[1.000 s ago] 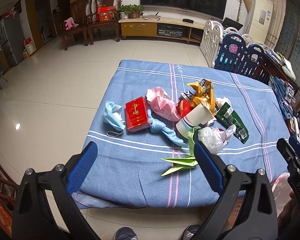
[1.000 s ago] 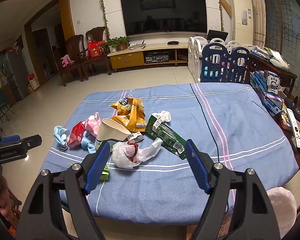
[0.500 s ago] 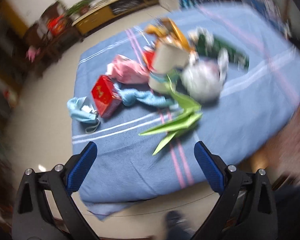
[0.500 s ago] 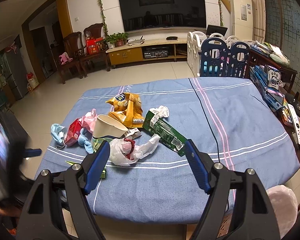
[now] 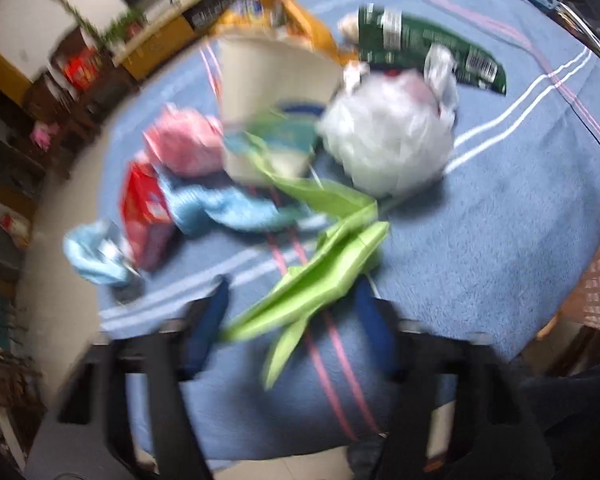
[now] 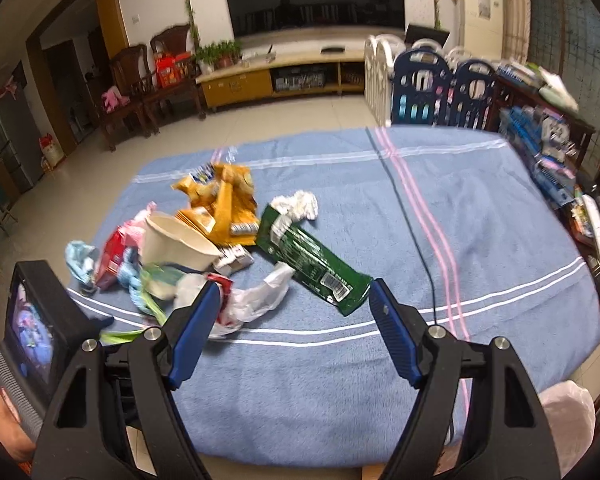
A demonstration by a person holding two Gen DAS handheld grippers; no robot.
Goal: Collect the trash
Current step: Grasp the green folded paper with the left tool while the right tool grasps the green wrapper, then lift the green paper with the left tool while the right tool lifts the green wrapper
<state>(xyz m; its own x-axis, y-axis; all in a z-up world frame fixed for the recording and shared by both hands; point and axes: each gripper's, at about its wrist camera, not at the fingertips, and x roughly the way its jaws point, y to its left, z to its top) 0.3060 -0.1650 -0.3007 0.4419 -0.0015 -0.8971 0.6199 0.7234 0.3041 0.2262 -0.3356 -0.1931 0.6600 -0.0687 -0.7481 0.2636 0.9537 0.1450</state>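
Observation:
Trash lies heaped on a blue cloth-covered table [image 6: 380, 380]: a paper cup [image 5: 272, 80], a white plastic bag [image 5: 384, 136], a dark green wrapper [image 5: 428, 44], a pink wrapper [image 5: 184, 144], a red box [image 5: 144, 208], light blue masks [image 5: 92, 252] and a yellow snack bag [image 6: 220, 200]. A folded green paper [image 5: 328, 268] sits nearest the front edge. My left gripper [image 5: 292, 320] is low over it, jaws closing, with the paper's tail between the blurred pads but no clear contact. My right gripper [image 6: 292, 304] hangs open above the front of the table, empty, just short of the plastic bag [image 6: 256, 304].
A black cable [image 6: 414, 240] runs across the cloth right of the pile. A pale pink bag [image 6: 564, 412] hangs off the near right corner. A mesh basket [image 5: 596, 288] stands beside the table. Cluttered shelves [image 6: 556, 168] line the right side.
The left gripper dropped and rolled toward the green paper, and its jaws narrowed around it. The right gripper eased forward and lower toward the pile.

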